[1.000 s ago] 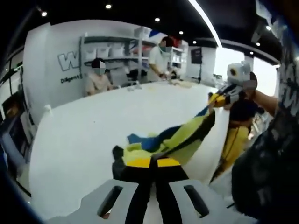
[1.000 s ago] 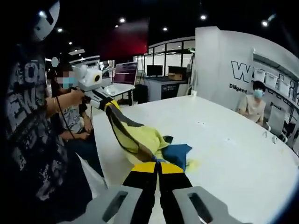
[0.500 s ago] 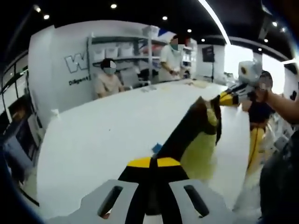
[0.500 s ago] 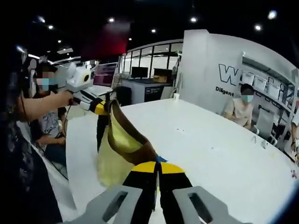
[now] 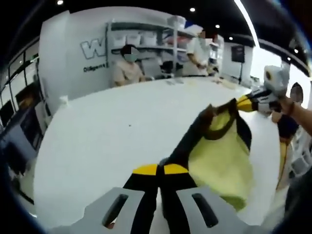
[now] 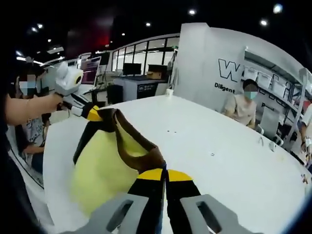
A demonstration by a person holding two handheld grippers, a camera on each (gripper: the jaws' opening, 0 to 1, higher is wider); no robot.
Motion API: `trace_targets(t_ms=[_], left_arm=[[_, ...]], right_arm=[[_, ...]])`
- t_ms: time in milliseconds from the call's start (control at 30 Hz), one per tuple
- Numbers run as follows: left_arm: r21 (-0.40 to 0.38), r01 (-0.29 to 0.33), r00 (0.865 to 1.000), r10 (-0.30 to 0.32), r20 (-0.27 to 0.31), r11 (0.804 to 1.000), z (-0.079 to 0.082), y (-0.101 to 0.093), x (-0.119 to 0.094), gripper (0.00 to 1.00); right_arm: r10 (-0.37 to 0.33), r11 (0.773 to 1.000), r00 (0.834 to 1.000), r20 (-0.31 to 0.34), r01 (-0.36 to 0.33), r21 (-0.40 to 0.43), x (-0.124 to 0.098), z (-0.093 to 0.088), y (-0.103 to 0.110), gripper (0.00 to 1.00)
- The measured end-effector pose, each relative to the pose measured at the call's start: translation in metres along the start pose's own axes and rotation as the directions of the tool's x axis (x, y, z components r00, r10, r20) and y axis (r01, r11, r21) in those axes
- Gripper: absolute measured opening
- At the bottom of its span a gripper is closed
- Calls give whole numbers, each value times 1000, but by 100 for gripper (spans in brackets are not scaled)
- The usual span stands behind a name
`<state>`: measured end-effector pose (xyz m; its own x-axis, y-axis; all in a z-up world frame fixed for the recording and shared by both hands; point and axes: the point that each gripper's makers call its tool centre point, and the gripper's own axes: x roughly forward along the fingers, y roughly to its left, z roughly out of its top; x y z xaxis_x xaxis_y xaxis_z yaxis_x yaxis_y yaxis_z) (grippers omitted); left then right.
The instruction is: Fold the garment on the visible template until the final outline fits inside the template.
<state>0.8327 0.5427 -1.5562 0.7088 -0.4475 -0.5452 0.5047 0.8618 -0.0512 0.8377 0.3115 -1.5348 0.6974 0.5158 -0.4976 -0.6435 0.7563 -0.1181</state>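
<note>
Two grippers share one load: the left gripper at the bottom centre of the left gripper view and the right gripper at the bottom centre of the right gripper view each have their jaws pressed together on the dark collar edge of the yellow garment. It hangs stretched between them above the white table, its long axis running from each view's bottom centre to the other gripper. No template outline can be made out, so I judge lowering it flat comes next.
</note>
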Motion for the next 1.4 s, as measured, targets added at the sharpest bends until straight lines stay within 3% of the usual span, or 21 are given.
trace_targets(t_ms=[100, 167, 267, 467, 600, 800, 1133, 1267, 1400], left_arm=[[-20, -11, 1000, 11, -8, 1000, 1, 11, 11, 0], [-12, -56, 998, 56, -33, 998, -2, 25, 23, 0], [-38, -65, 997, 64, -35, 997, -1, 30, 33, 0], [-54, -103, 993, 100, -60, 993, 3, 45, 55, 0], [-76, -129, 988, 122, -93, 989, 0, 50, 66, 0], [-66, -156, 978, 145, -150, 986, -15, 55, 83, 0], [-81, -192, 968, 175, -179, 978, -32, 62, 95, 0], [-78, -210, 964, 193, -181, 975, -32, 80, 110, 0], [-62, -216, 963, 202, -180, 975, -32, 85, 121, 0]], right_arm=[[-17, 1000, 1000, 2, 17, 6, 12, 3, -7, 0], [-31, 999, 1000, -3, 31, 28, 29, 4, -15, 0], [-57, 998, 998, -3, 57, 31, 41, 8, -24, 0], [-109, 988, 993, -34, 112, 106, 67, -2, -40, 0], [-120, 986, 991, -59, 126, 110, 81, -8, -45, 0], [-127, 984, 985, -118, 140, 111, 99, -20, -39, 0], [-147, 978, 975, -167, 169, 124, 127, -33, -41, 0], [-159, 977, 977, -142, 177, 122, 142, -29, -46, 0], [-165, 978, 975, -147, 181, 106, 153, -33, -51, 0]])
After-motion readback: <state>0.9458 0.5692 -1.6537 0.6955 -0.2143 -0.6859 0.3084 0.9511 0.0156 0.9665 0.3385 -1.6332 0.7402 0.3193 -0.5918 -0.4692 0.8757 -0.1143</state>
